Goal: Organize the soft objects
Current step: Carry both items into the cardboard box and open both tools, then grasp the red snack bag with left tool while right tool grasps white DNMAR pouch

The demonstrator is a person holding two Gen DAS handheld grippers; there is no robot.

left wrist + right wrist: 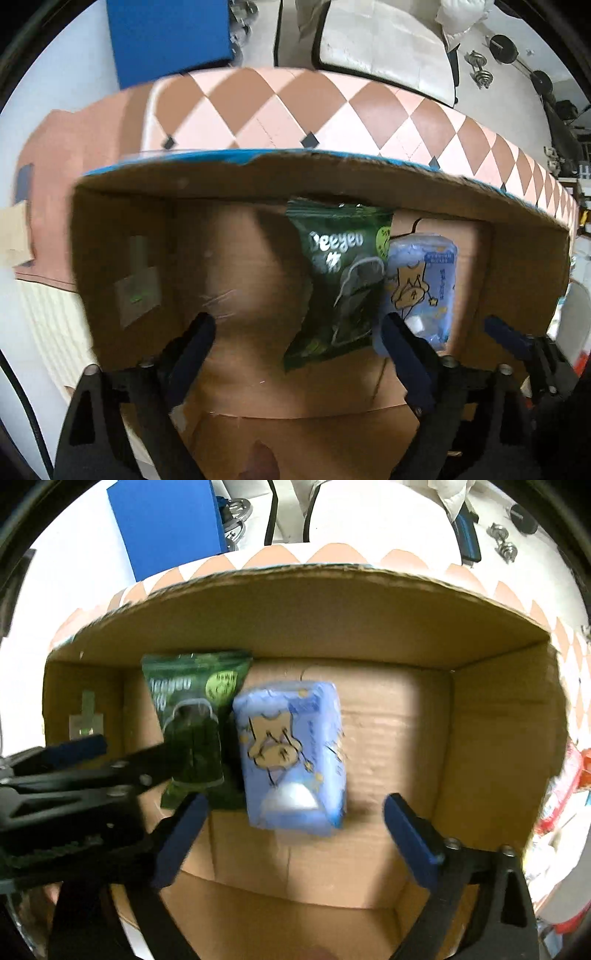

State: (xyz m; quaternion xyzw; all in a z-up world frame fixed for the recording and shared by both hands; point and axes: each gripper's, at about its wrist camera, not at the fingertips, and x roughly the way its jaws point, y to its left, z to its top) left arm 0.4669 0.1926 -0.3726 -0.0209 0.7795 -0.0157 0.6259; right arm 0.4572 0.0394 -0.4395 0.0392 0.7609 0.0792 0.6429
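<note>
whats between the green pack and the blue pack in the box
Nothing: in the right wrist view the green pack and blue pack lie side by side, edges about touching.

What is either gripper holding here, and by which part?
Nothing. The left gripper and right gripper are open above the green pouch and blue pack in the cardboard box.

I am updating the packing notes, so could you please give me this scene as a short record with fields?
container: open cardboard box on a checked cloth
contents: green pouch and blue soft pack, side by side on the box floor
left gripper: open, above the pouch, holding nothing
right gripper: open, above the blue pack, holding nothing
free space: bare floor right of the blue pack
</note>
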